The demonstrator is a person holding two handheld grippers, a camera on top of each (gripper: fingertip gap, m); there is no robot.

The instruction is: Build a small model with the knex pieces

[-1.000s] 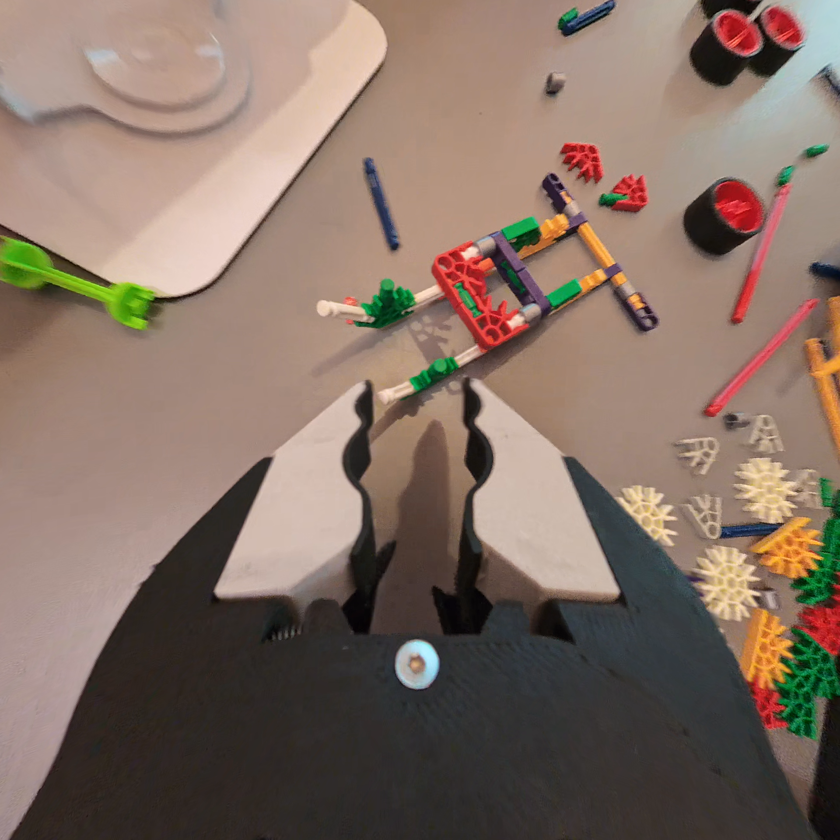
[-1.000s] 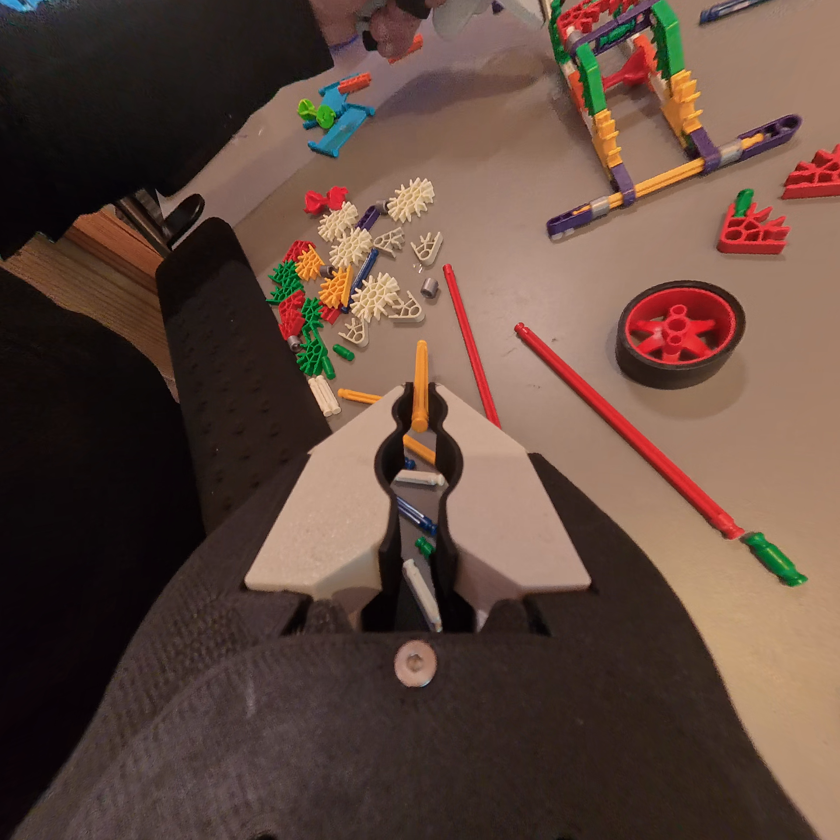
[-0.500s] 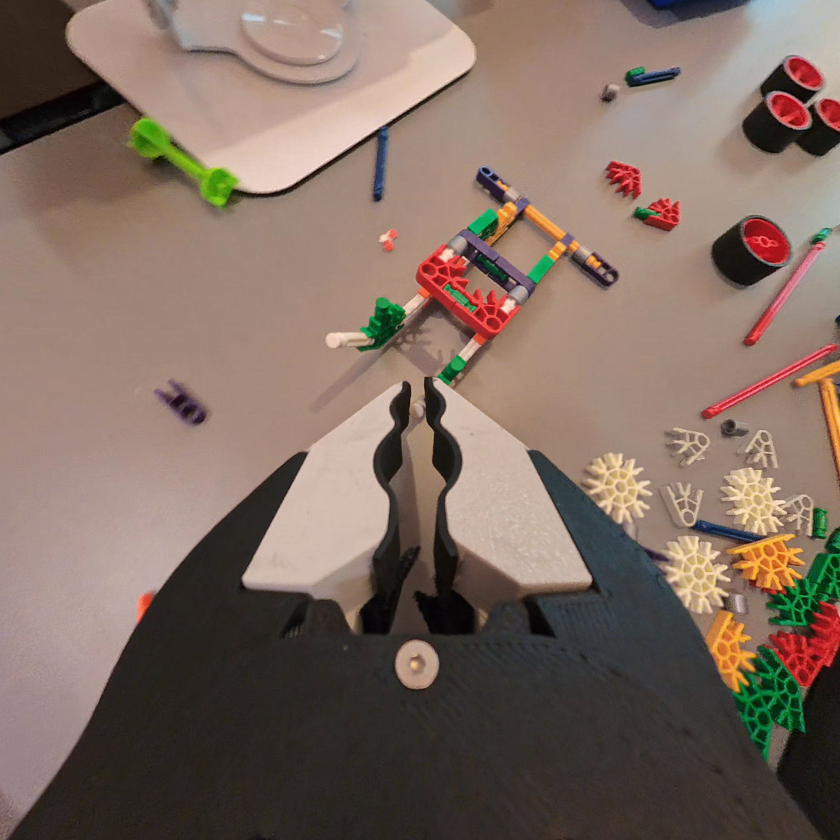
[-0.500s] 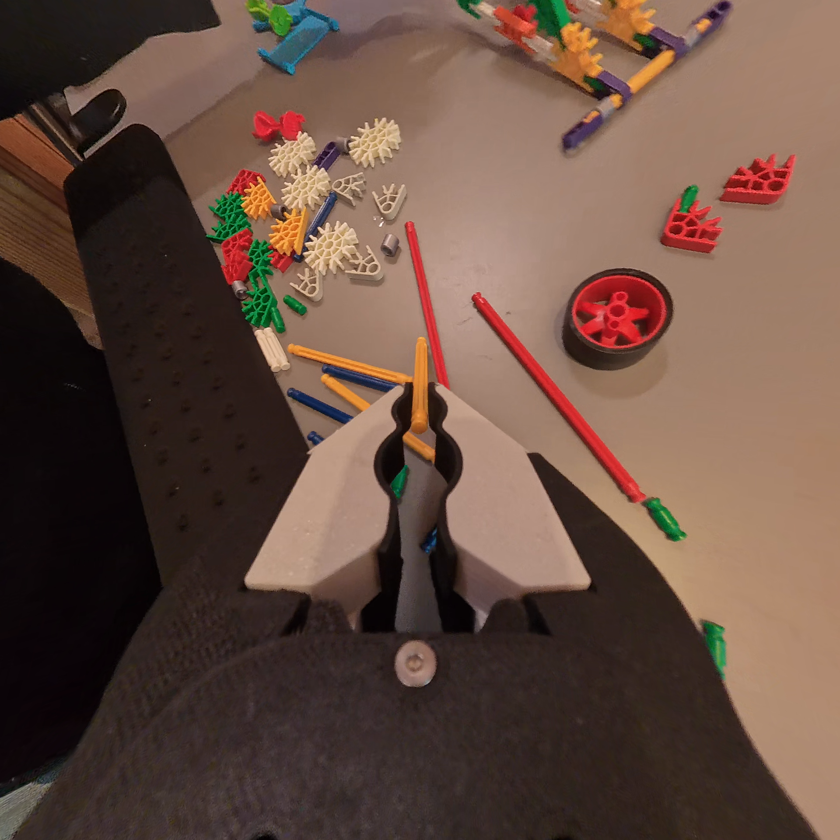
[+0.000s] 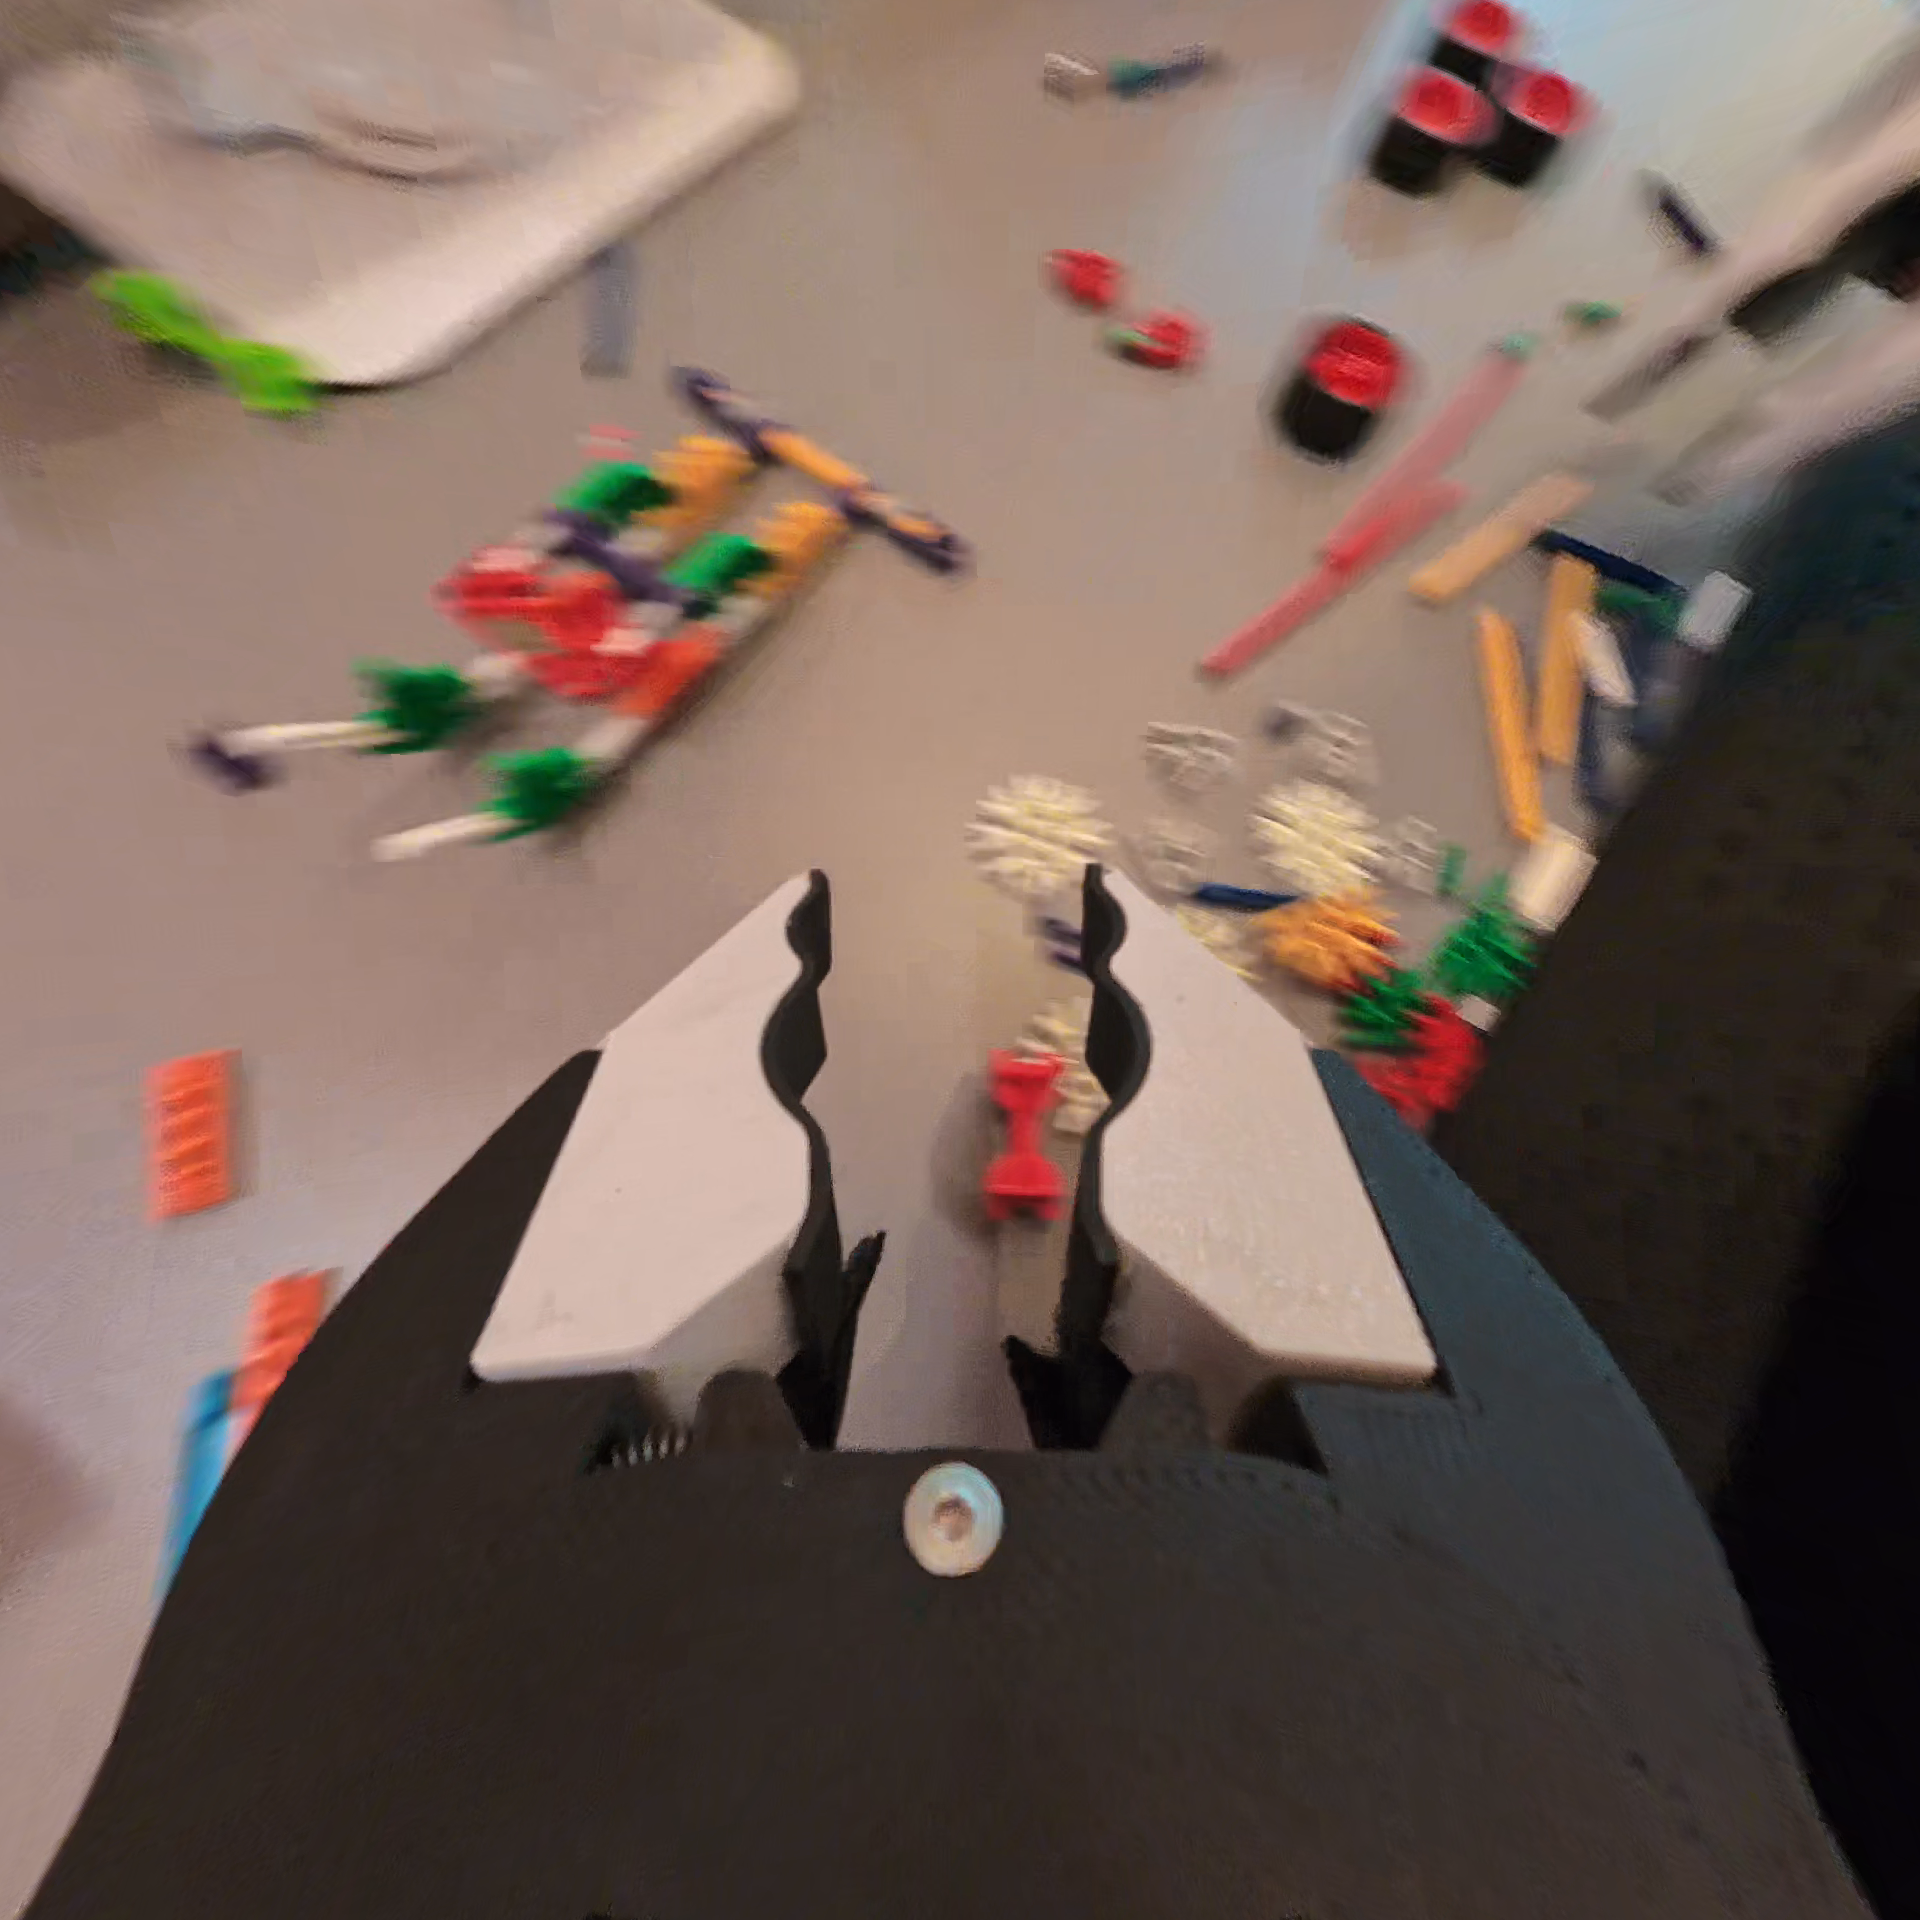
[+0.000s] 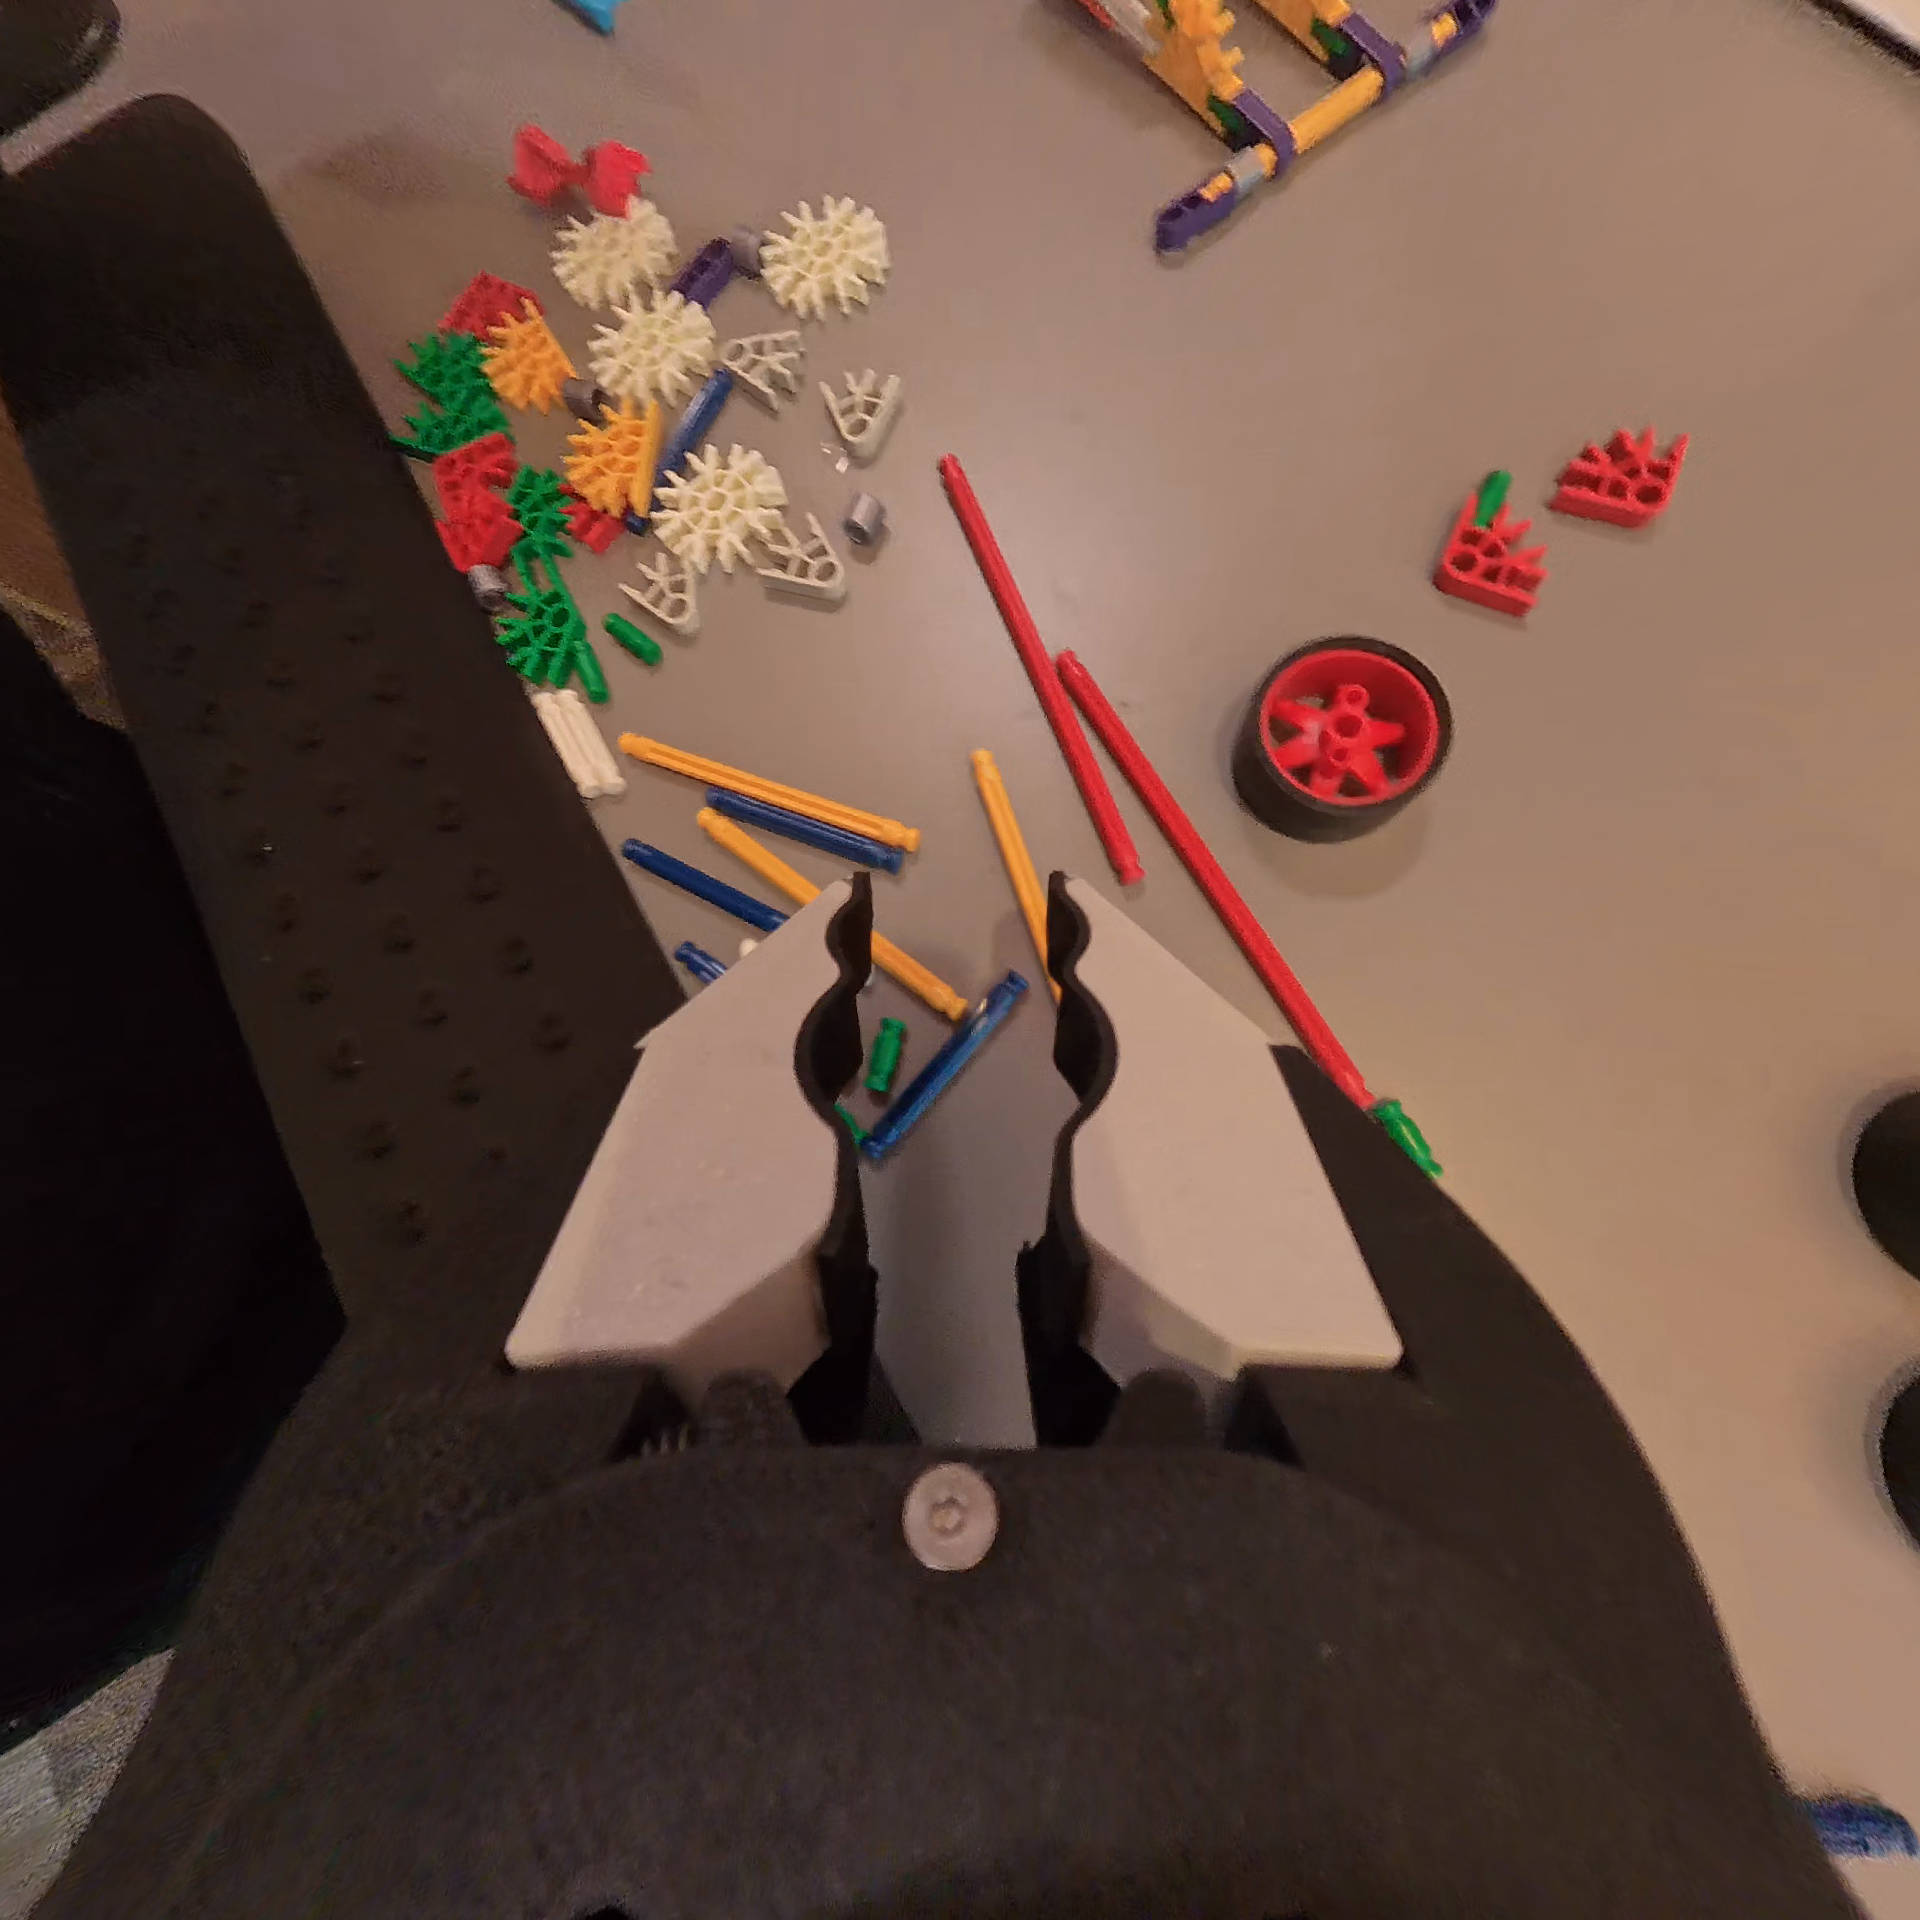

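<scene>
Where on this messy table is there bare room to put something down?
Bare grey table lies right of the red wheel, and between the red rods and the red connectors. It is crowded at the left, around the connector pile and loose rods.

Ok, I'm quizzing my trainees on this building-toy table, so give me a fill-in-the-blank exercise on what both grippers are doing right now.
1. The right gripper is ___ and holds nothing.
2. Seen between the left gripper fingers lies a small ___ bow-shaped connector.
3. The wheel right of the two long red rods has a ___ hub inside a black tyre.
4. The snowflake connectors in the pile are ___.

Missing words: open; red; red; white
</scene>
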